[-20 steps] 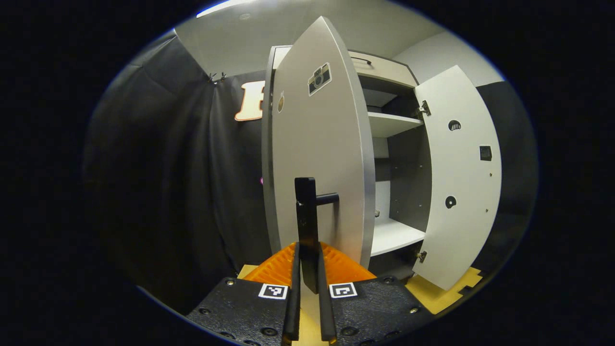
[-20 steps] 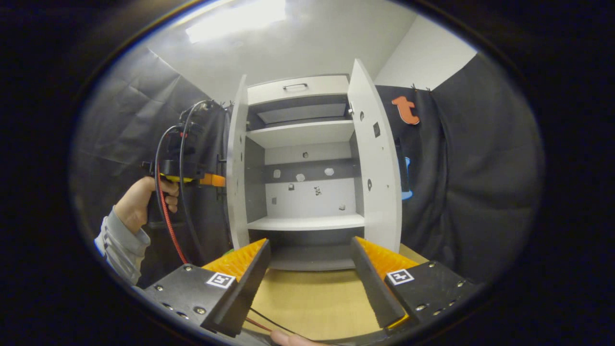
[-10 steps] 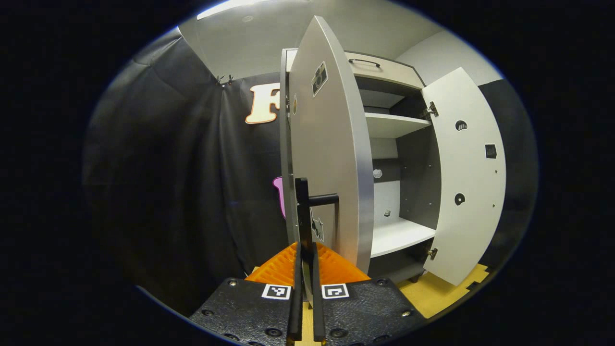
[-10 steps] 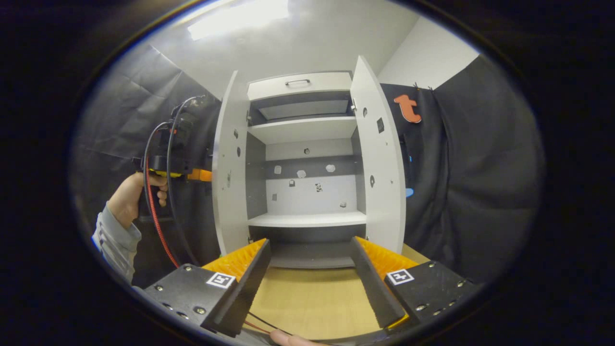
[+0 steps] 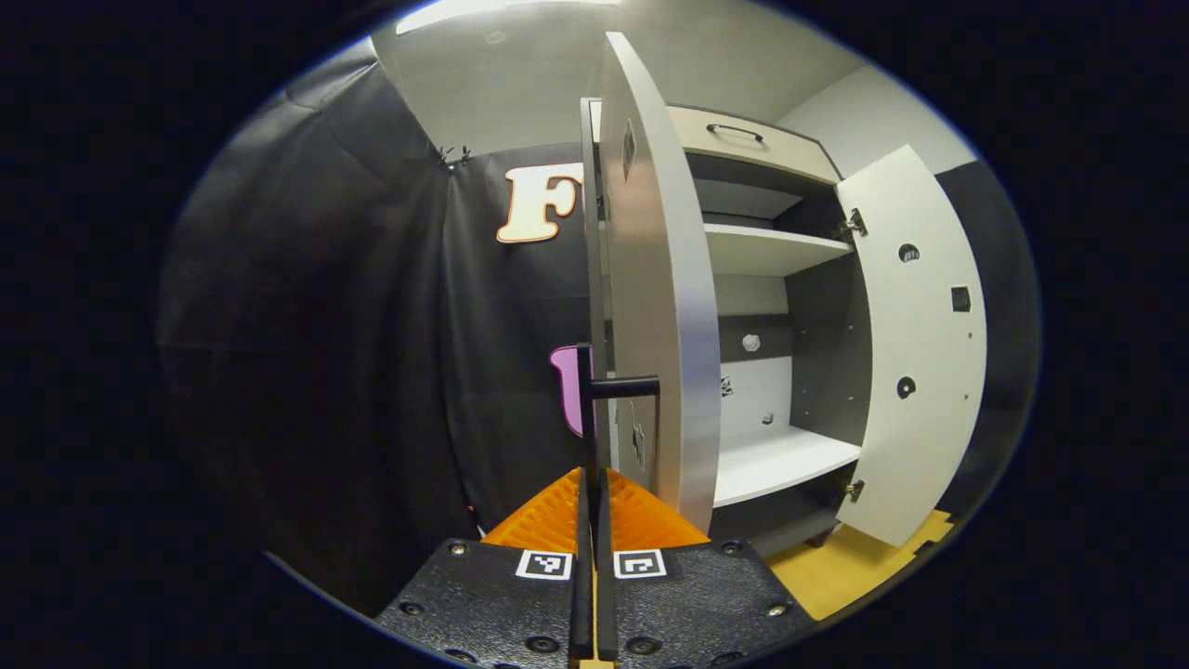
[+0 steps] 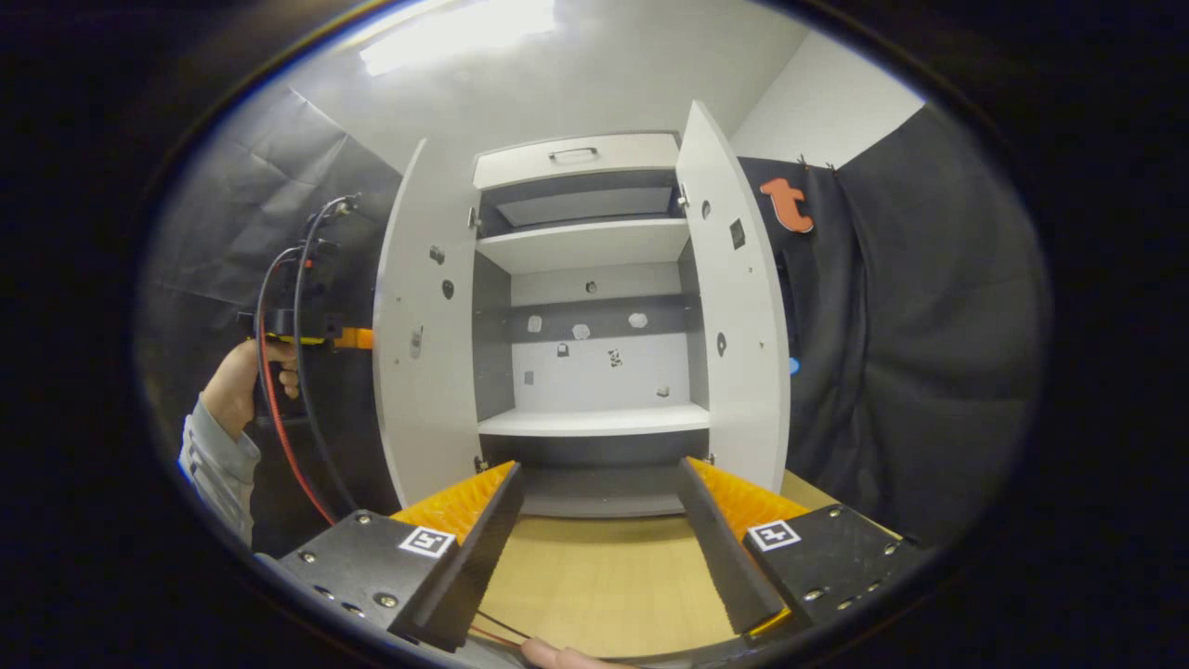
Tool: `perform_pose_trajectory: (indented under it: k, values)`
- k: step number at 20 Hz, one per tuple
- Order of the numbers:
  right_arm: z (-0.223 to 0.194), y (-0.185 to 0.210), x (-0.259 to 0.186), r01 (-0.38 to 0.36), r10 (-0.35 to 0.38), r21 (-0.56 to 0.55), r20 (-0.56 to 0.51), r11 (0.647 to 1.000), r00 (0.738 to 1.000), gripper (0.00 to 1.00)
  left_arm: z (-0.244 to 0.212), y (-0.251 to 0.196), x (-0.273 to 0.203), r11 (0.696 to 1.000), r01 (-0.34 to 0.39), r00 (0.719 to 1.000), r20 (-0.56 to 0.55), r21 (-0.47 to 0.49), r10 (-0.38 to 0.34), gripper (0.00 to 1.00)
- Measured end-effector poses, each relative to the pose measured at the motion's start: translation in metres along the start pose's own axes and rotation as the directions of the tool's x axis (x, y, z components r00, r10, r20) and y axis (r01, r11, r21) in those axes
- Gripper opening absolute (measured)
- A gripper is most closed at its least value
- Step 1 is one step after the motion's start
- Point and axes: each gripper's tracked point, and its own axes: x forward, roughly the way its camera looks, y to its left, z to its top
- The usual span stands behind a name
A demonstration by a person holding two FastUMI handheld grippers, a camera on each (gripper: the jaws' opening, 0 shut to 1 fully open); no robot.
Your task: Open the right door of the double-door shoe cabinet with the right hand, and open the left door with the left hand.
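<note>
Left tool [image 5: 592,520], clamped on the black handle [image 5: 594,409], holds the left door [image 5: 659,297] wide; right tool [image 6: 599,530] hangs apart before the open right door [image 6: 738,316]. Next, likely, release.

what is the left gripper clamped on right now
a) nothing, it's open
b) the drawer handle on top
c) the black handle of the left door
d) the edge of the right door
c: in the left gripper view the left gripper has its fingers closed on the black handle of the left door.
</note>
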Motion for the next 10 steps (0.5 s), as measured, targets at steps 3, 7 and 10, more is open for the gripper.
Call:
perform_pose_trajectory:
  k: [3,7,10]
  values:
    - [0.0,0.005,0.003,-0.001,0.001,-0.012,-0.003,1.0,1.0,0.99,0.001,0.001,0.002,1.0,0.015,1.0,0.01,0.009,-0.015,0.02]
    - [0.0,0.011,0.004,-0.007,0.007,-0.03,-0.001,1.0,1.0,0.99,0.0,0.001,0.0,1.0,0.005,1.0,0.011,-0.006,-0.005,0.02]
    - [0.0,0.013,0.007,-0.011,0.011,-0.035,-0.001,0.999,1.0,0.99,0.0,-0.003,-0.005,1.0,0.01,1.0,0.012,-0.01,-0.01,0.08]
